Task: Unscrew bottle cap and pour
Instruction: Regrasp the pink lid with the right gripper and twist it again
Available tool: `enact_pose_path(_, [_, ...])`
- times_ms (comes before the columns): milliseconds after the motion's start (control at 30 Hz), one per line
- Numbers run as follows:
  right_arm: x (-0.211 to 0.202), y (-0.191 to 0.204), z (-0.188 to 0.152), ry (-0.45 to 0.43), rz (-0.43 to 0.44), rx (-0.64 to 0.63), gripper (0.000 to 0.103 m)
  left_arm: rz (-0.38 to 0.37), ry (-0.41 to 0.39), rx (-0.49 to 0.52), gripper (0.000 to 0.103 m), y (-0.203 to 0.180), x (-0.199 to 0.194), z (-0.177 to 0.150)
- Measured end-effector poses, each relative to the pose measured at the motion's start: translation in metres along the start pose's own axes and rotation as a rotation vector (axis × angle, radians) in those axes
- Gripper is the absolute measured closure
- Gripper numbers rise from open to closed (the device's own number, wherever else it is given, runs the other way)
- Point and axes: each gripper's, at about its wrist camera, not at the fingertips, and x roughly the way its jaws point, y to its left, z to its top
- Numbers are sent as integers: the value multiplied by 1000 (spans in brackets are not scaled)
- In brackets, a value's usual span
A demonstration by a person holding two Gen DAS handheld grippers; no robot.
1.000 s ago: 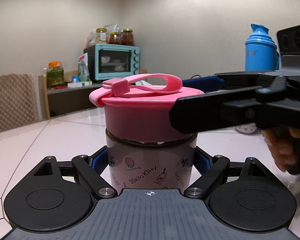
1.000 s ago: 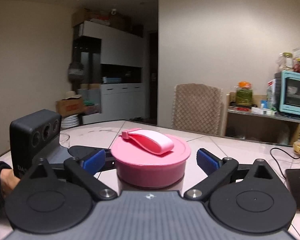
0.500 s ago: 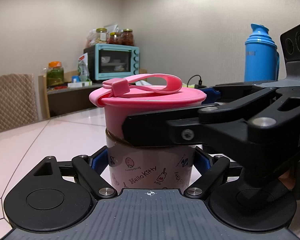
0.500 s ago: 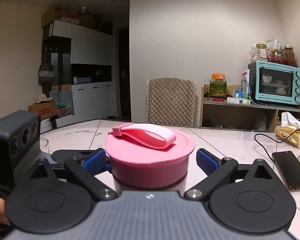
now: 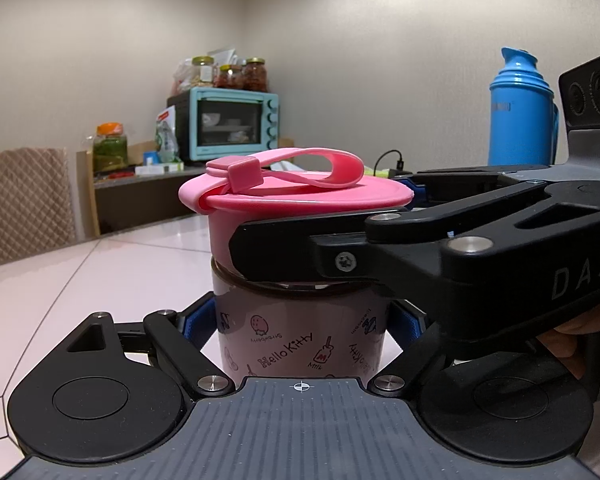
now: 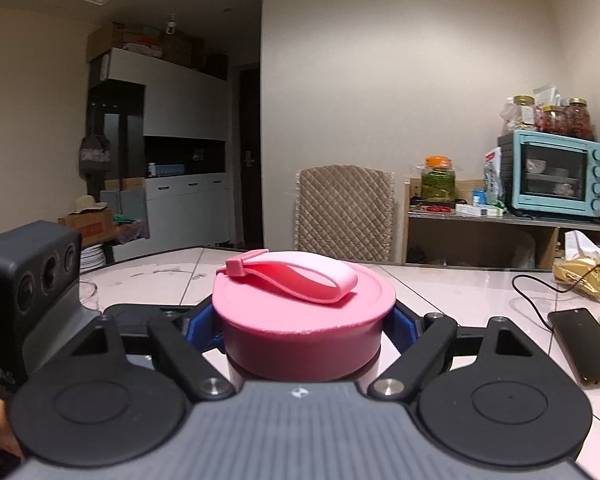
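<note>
I see the pale tiled table [image 5: 100,272] spread under everything, with a quilted chair [image 6: 344,210] pushed against its far edge. Beyond that stands a wooden shelf unit carrying my view's teal toaster oven [image 6: 556,176], and a tall blue thermos [image 5: 520,116] rises off to the right in the left wrist view.

The bottle [image 5: 300,340] stands upright on the table right in front of me, a pale body printed with cartoon drawings. My left gripper [image 5: 300,320] is pinched around that body, its blue pads pressed to either side below the lid line.

The pink cap [image 6: 304,312] sits on top of the bottle, with its looped carry strap [image 6: 296,280] lying folded across the flat top. My right gripper [image 6: 302,326] is clamped on the cap's wall, one blue pad tight on each side, and in the left wrist view its black finger crosses the front of the cap.

A dark phone [image 6: 580,344] lies flat on the table to the right, a black cable running beside it.
</note>
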Motion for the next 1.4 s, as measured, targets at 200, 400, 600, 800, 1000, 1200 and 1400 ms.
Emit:
enact_pose_path(200, [0, -19, 2, -5, 147, -68, 18, -3, -1, -7, 13, 1, 1, 0])
enact_pose_path(400, [-1, -35, 4, -1, 258, -75, 18, -4, -1, -5, 13, 0, 2, 0])
enact_pose_path(600, [1, -49, 6, -5, 350, -54, 18, -8, -1, -1, 13, 1, 2, 0])
enact_pose_path(800, [1, -45, 10, 1, 343, -79, 18, -14, 0, -5, 13, 1, 2, 2])
enact_pose_path(1000, [2, -45, 14, 11, 356, -98, 18, -15, 0, 0, 13, 1, 3, 2])
enact_pose_path(1200, [-4, -39, 15, 6, 296, -94, 6, -13, 0, 4, 13, 2, 2, 2])
enact_pose_path(1400, [-20, -22, 13, -3, 164, -68, 5, -11, 0, 0, 13, 3, 1, 2])
